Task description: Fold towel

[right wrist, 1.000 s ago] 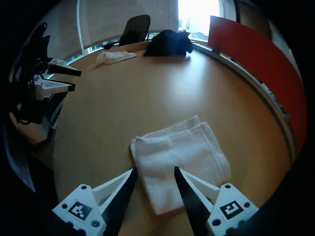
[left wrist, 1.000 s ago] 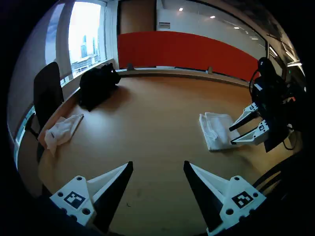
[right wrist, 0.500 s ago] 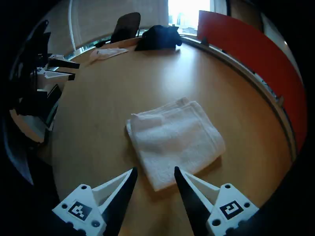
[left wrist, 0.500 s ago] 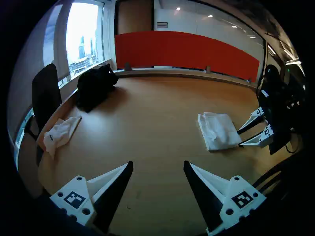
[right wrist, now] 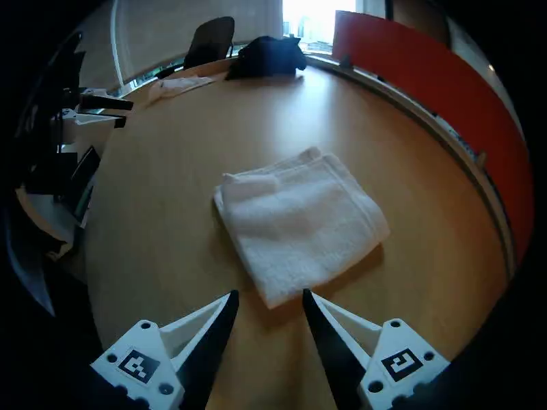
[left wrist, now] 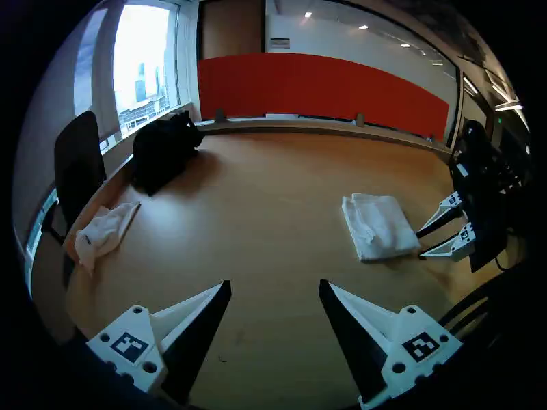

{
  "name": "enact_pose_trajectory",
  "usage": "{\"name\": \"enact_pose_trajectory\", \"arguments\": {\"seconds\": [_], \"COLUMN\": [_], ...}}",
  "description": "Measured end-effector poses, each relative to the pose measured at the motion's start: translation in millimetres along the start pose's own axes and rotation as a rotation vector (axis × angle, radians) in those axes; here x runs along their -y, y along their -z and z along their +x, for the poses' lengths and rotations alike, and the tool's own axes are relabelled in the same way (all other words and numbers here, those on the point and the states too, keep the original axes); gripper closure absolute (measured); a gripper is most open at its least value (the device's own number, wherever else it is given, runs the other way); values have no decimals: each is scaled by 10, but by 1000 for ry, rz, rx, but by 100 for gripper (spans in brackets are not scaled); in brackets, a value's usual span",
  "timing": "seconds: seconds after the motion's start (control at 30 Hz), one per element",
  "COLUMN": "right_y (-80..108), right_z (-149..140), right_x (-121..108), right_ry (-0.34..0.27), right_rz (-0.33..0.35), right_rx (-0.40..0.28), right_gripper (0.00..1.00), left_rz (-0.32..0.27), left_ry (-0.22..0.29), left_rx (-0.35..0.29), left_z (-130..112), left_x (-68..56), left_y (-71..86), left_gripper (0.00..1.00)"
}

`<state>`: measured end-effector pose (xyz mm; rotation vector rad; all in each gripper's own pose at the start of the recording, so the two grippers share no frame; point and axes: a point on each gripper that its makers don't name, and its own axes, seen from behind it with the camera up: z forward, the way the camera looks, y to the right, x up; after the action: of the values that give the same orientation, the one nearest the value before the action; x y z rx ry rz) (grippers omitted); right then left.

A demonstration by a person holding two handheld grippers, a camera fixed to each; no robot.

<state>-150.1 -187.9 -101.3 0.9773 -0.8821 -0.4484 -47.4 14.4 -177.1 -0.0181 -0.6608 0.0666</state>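
Towel [right wrist: 301,222], white terry and folded square, lies on the wooden table [right wrist: 171,205] at twelve o'clock off our right gripper [right wrist: 270,292], jaws narrowly parted, empty; our left gripper [left wrist: 274,282] gapes wide, empty, well apart. We judge it light, limp: pinch a corner.

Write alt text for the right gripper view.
A folded white towel lies flat on a wooden table, just beyond the open, empty right gripper. Farther off sit a black bag, a crumpled white cloth and, at the left edge, the left gripper.
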Motion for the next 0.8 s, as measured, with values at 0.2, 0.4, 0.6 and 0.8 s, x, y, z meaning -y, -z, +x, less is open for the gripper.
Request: {"name": "enact_pose_trajectory", "arguments": {"seconds": [0.2,0.4,0.6,0.8], "right_y": [-32,-92,-108,-107], "right_z": [-35,-63,-64,-60], "right_x": [2,-61,-87,-98], "right_ry": [-13,-36,-54,-58], "right_rz": [-1,-28,-42,-51], "right_rx": [6,10,6,4], "right_gripper": [37,55,72,95], "left_rz": [-1,-1,-3,-5], "left_ry": [-3,2,0,-3], "left_rx": [-2,-2,-1,1], "left_z": [5,0,-4,-8], "left_x": [-10,-14,-18,-22], "left_y": [1,0,-3,-11], "left_gripper": [4,5,5,4]}}
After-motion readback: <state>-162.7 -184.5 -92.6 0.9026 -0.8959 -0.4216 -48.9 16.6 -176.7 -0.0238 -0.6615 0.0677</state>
